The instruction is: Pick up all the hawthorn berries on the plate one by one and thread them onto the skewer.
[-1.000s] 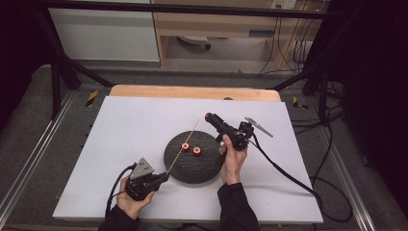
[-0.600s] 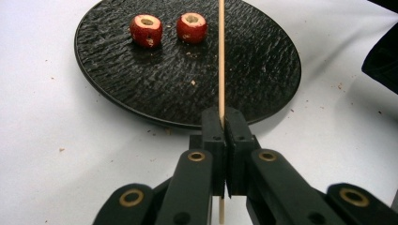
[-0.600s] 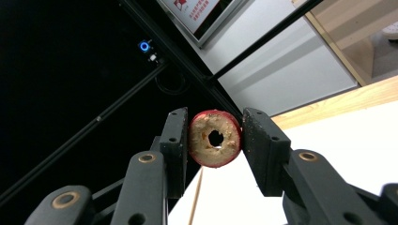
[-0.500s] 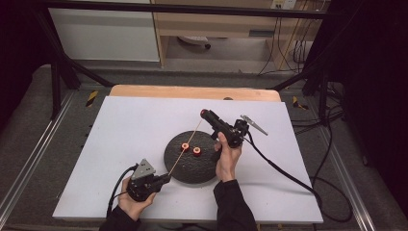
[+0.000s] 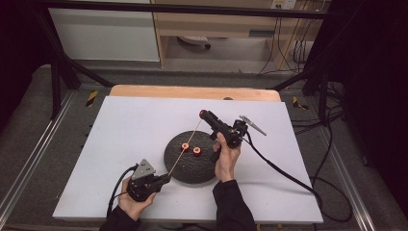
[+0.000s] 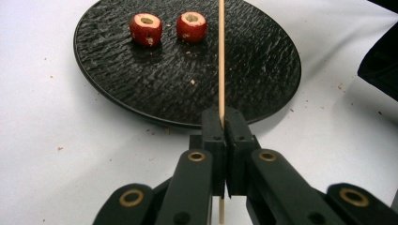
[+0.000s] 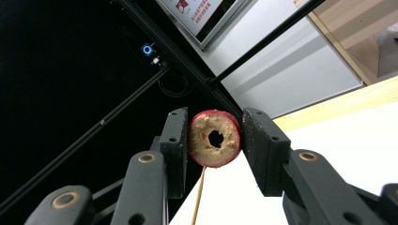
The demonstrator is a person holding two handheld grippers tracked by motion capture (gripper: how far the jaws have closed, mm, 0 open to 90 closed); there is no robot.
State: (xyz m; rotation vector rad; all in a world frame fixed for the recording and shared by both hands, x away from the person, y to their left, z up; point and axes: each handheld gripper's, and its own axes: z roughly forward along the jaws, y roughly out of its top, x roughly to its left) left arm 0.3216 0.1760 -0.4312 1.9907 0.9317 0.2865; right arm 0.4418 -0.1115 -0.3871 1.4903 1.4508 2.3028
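— What does the left gripper [image 5: 162, 179] hold near the desk's [image 5: 96, 159] front edge?
— A thin stick [image 6: 221, 56], pinched tight.
— And farther back?
— Two red rings [image 6: 146, 26] sit on the black plate [image 6: 263, 79]. The right gripper [image 7: 213, 140] squeezes another ring [image 7: 215, 138].

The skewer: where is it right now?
The skewer slants over the black plate in the high view, its near end clamped in the left tool, beside two red fruits.

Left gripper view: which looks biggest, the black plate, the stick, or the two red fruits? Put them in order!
1. Black plate, biggest by far.
2. Wooden stick, long but very thin.
3. The two red fruits, smallest; they look about alike, so I can't rank them.
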